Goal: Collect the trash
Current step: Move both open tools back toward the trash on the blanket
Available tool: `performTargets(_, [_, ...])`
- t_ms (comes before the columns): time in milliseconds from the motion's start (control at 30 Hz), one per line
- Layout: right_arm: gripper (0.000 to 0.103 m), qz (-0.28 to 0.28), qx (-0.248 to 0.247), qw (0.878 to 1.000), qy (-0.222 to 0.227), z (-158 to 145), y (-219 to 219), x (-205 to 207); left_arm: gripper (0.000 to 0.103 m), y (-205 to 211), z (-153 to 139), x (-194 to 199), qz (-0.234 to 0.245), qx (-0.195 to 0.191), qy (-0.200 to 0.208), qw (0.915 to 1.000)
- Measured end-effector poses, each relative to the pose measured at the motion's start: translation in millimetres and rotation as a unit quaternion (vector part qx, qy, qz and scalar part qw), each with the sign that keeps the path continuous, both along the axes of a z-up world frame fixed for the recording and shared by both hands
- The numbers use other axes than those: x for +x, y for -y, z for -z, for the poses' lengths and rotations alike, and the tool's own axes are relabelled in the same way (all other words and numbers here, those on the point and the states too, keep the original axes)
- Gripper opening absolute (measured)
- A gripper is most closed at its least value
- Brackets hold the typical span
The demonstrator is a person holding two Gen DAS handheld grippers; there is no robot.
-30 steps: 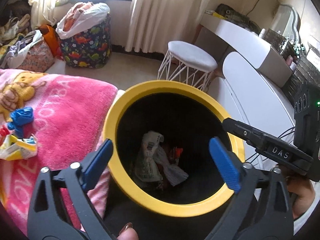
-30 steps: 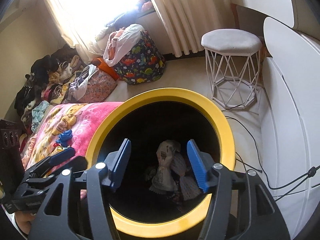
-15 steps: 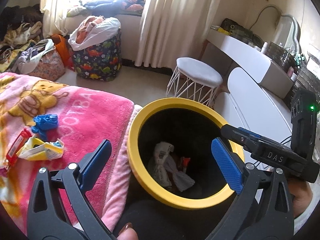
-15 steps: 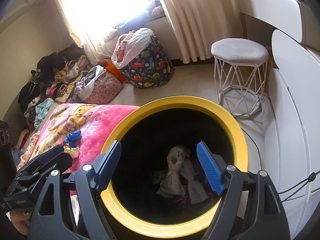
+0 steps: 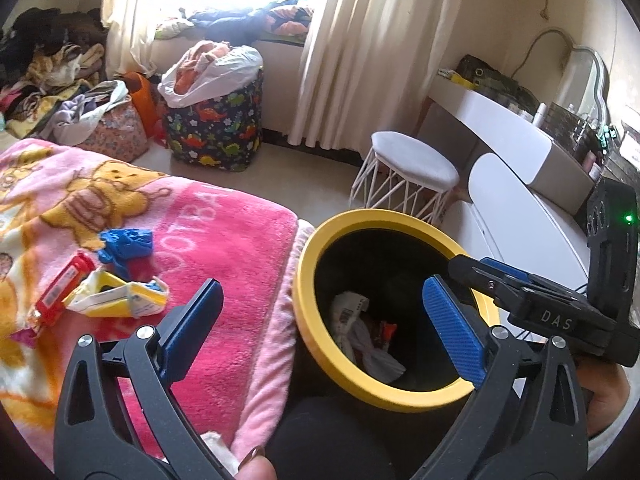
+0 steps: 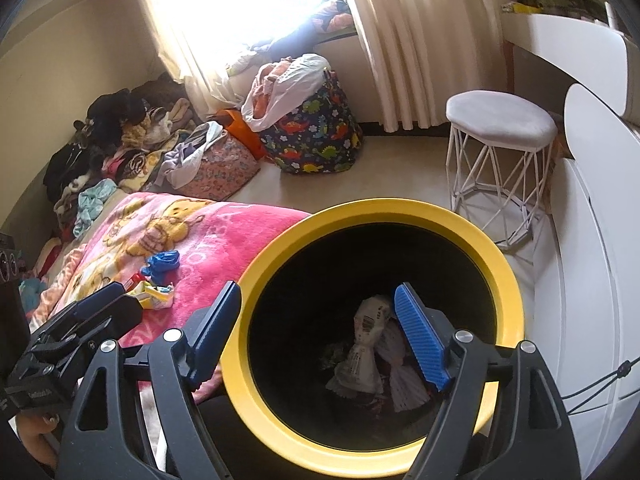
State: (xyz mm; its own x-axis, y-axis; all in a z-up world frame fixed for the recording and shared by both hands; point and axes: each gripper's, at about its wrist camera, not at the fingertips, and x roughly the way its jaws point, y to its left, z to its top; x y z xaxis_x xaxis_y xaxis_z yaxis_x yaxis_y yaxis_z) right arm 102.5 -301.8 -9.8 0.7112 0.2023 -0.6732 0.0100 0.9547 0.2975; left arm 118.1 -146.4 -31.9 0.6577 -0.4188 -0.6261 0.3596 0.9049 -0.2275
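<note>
A black bin with a yellow rim [image 5: 308, 264] [image 6: 360, 210] stands beside the bed, with crumpled wrappers [image 5: 352, 320] [image 6: 364, 344] at its bottom. On the pink blanket [image 5: 232, 240] [image 6: 208, 240] lie a blue crumpled piece [image 5: 126, 244] [image 6: 162, 262], a red packet [image 5: 62, 288] and a yellow-white wrapper [image 5: 120, 296] [image 6: 156, 294]. My left gripper [image 5: 324, 320] is open and empty, over the bin's left edge. My right gripper [image 6: 320, 332] is open and empty above the bin mouth.
A white wire stool [image 5: 412, 172] [image 6: 500, 136] stands behind the bin. A white desk [image 5: 512, 136] is on the right. A dinosaur-print bag [image 5: 216, 128] [image 6: 316, 136] and piles of clothes [image 6: 120, 140] lie on the floor by the curtain.
Both grippers have pulled back and up from the bin. The left view has swung left, so the trash on the blanket shows more fully. Both stay open.
</note>
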Motion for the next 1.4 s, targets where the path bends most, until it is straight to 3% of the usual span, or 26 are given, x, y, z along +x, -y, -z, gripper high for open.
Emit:
performTargets(833, [0.078,-0.095,-0.007,0.995,0.019,-17,-76,21,0.092,-89,-11,1,-0.099,-0.01,0.017,0.9949])
performTargets(1400, [0.08,-0.21,-0.017,0.977,0.027,-16,-152,44,0.092,-162,-5,3,-0.182,-0.005,0.008,0.9833])
